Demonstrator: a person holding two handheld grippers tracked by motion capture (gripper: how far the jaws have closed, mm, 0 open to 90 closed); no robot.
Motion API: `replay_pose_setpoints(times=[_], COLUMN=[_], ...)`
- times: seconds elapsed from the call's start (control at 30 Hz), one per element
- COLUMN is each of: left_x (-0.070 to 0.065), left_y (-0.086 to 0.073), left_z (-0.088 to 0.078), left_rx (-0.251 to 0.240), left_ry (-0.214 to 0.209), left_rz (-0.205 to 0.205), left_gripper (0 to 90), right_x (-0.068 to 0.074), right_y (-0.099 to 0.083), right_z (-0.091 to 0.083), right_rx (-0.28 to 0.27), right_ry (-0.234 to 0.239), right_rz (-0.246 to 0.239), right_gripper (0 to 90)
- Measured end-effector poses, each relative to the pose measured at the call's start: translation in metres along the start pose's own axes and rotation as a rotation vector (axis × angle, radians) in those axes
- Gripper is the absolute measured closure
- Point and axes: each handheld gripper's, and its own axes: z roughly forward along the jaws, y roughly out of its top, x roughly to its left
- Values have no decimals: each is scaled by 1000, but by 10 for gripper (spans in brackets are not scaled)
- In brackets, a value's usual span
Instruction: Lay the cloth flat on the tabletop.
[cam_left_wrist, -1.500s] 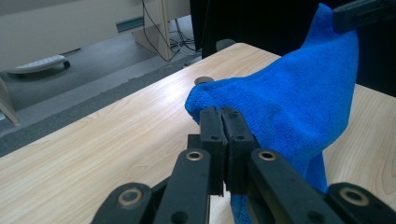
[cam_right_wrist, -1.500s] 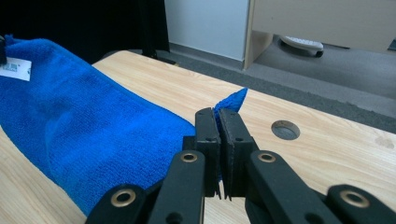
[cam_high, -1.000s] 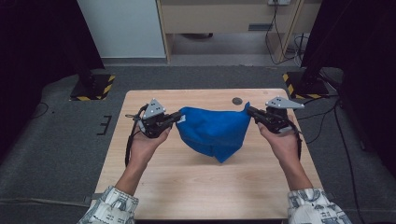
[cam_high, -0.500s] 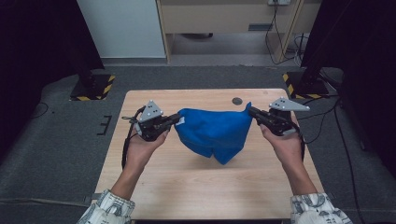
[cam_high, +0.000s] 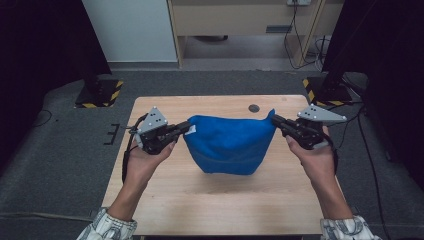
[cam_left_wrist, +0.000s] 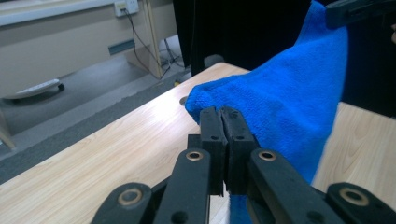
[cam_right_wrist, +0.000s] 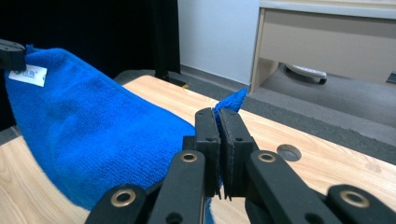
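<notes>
Two claws, one blue towel (cam_high: 227, 145), and it's strung up between them like a little hammock over the wooden table (cam_high: 220, 200). The left claw (cam_high: 186, 129) has one top corner, the one with the small white label (cam_right_wrist: 27, 74), and the right claw (cam_high: 274, 120) has the opposite top corner. My guess is the corners are pinched and held apart so the cloth hangs open and flat, which is how you'd set up to fold it or lay it out neatly. The top edge sags a bit between the two grips, so it isn't pulled tight. The bottom of the towel hangs low over the middle of the table; I can't tell if it brushes the wood or clears it.

On the claws themselves: in the left gripper view the two black pads (cam_left_wrist: 212, 128) are squeezed together with blue cloth bunched right at the tips. Same story in the right gripper view, pads (cam_right_wrist: 232, 130) clamped shut with a little corner of towel poking out above them. So both are closed tight on fabric, nothing else touching them.
</notes>
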Motion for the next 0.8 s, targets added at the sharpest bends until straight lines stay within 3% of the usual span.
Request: replay_pose_setpoints(times=[0.1,0.3,0.47,0.73,0.8], left_x=[5,27,46,60,68], left_y=[-2,-12,-26,-37,-41], left_z=[7,37,70,105,118], left_rx=[20,63,127,203,233], left_ry=[6,47,71,98,115], left_rz=[-9,-31,-58,-56,-61], left_gripper=[885,885,885,885,885], right_x=[-4,-19,-39,-56,-62], right_y=[-4,-15,-32,-52,-57], right_z=[10,37,73,106,116], right_rx=[22,41,70,133,149], right_ry=[-15,-38,-67,-115,-133], right_rz=[3,21,70,96,109], right_gripper=[872,871,872,871,870])
